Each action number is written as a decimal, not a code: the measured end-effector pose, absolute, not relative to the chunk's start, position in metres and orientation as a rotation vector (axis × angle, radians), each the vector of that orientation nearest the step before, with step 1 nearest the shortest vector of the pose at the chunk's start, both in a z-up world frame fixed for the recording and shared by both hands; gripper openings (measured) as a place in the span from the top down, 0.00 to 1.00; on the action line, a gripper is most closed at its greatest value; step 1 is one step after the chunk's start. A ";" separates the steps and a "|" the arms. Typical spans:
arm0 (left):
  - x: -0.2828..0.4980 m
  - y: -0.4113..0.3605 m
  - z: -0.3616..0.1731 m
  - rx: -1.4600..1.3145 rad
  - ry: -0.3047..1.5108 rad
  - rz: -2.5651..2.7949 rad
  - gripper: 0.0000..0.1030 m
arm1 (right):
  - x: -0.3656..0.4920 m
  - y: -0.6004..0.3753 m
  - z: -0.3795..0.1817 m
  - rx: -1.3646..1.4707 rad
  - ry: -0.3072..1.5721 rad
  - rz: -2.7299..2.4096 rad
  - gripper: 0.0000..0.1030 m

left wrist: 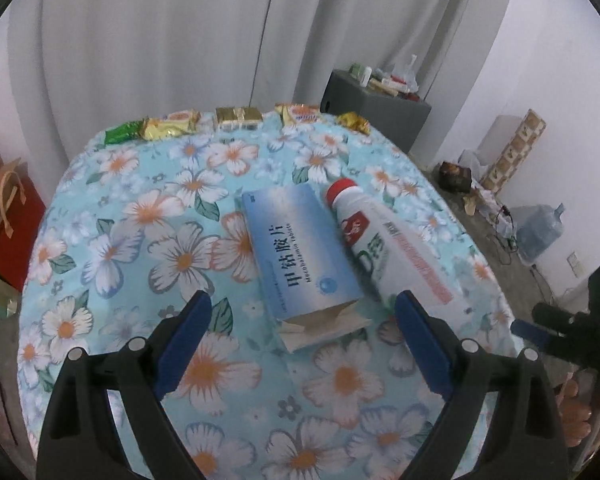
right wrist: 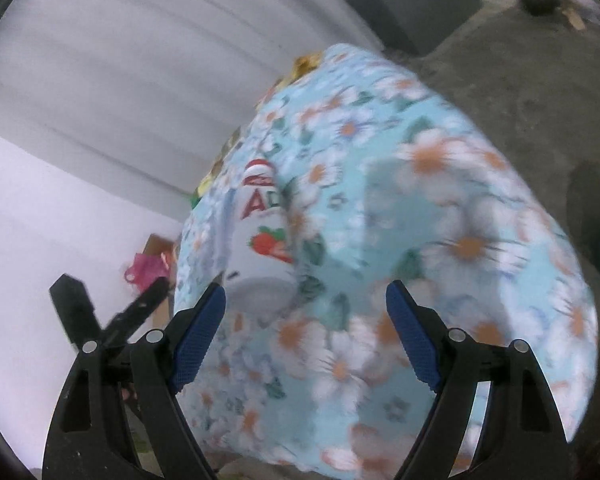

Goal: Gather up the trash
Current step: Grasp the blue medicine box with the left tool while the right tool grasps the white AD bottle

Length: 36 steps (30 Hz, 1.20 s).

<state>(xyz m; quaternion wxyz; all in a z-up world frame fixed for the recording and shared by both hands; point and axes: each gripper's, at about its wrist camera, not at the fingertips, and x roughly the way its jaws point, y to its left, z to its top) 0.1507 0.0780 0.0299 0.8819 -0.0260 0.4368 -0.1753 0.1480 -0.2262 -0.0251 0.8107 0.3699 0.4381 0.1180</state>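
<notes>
A blue medicine box (left wrist: 300, 248) lies in the middle of the floral tablecloth (left wrist: 140, 240), its opened flap end towards me. Beside it on the right lies a white bottle (left wrist: 384, 252) with a red cap. My left gripper (left wrist: 304, 304) stands open just above the cloth, with the box's flap end between its fingertips and no pad touching it. In the blurred right wrist view the bottle (right wrist: 264, 236) lies just ahead of the left fingertip of my right gripper (right wrist: 306, 290), which is open and holds nothing. The right gripper (left wrist: 540, 330) also shows at the table's right edge.
Several snack wrappers (left wrist: 168, 126) and a gold packet (left wrist: 238, 118) line the table's far edge. Behind stands a dark cabinet (left wrist: 374, 108) with clutter on top. Gift bags (left wrist: 8, 216) stand on the floor at left, a water jug (left wrist: 540, 228) at right.
</notes>
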 end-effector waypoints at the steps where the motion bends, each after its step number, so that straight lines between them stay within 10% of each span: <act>1: 0.155 0.078 0.027 -0.055 0.911 -0.363 0.12 | 0.154 -0.221 -0.023 0.780 0.939 0.258 0.24; 14: 0.177 0.092 0.007 -0.137 0.950 -0.343 0.12 | 0.258 -0.144 -0.026 0.511 1.089 0.316 0.24; 18: 0.182 0.093 0.005 -0.148 0.963 -0.343 0.12 | 0.268 -0.134 -0.049 0.487 1.170 0.331 0.42; 36: 0.236 0.035 -0.024 -0.054 1.055 -0.310 0.07 | 0.148 -0.225 -0.050 0.639 1.088 0.205 0.43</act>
